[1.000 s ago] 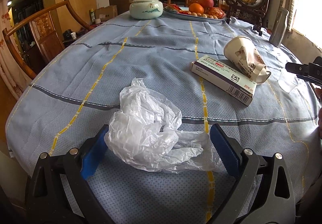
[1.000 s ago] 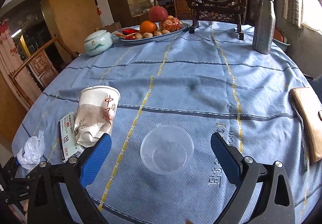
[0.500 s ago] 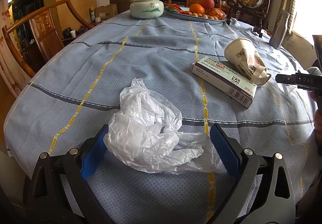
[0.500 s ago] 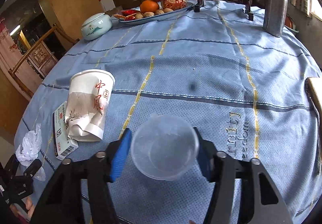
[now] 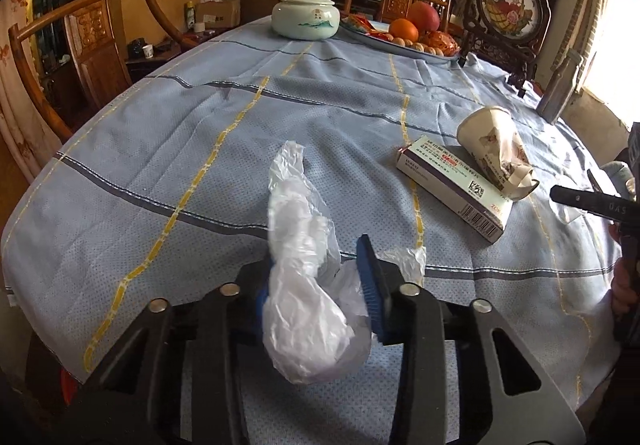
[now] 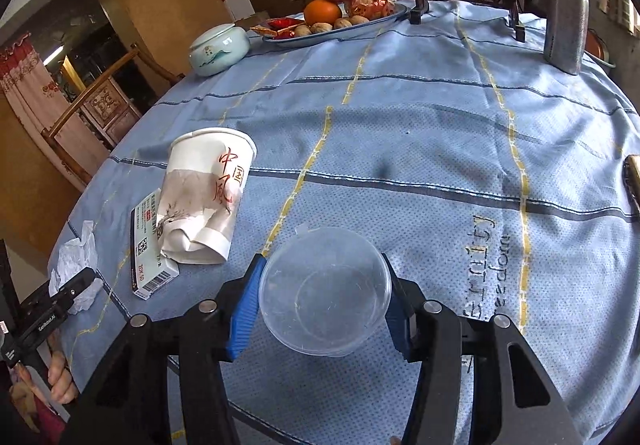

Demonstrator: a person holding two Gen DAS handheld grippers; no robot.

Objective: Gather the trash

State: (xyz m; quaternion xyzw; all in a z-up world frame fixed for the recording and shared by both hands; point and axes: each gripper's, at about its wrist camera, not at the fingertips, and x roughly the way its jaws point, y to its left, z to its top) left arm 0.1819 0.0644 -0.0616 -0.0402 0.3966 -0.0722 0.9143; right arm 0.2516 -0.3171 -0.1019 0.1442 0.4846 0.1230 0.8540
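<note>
My left gripper (image 5: 316, 285) is shut on a crumpled clear plastic bag (image 5: 304, 269) and holds it just above the blue tablecloth. My right gripper (image 6: 324, 297) is shut on a clear plastic cup (image 6: 324, 289), lifted slightly off the cloth. A crushed white paper cup (image 6: 208, 197) lies on its side against a white medicine box (image 6: 150, 245), left of the right gripper. Both also show in the left wrist view, the paper cup (image 5: 496, 149) and the box (image 5: 452, 185) at the right. The bag shows in the right wrist view (image 6: 76, 257) at the far left.
A round table with a blue cloth (image 6: 420, 133) carries a ceramic lidded jar (image 6: 218, 49), a fruit tray (image 6: 336, 21), a framed screen (image 5: 506, 5), a grey metal bottle (image 6: 566, 1) and a brown wallet (image 6: 634, 177) at the right edge. A wooden chair (image 5: 84, 41) stands at the left.
The left gripper closed on the plastic bag and raised it. The right gripper closed on the clear cup and lifted it slightly.
</note>
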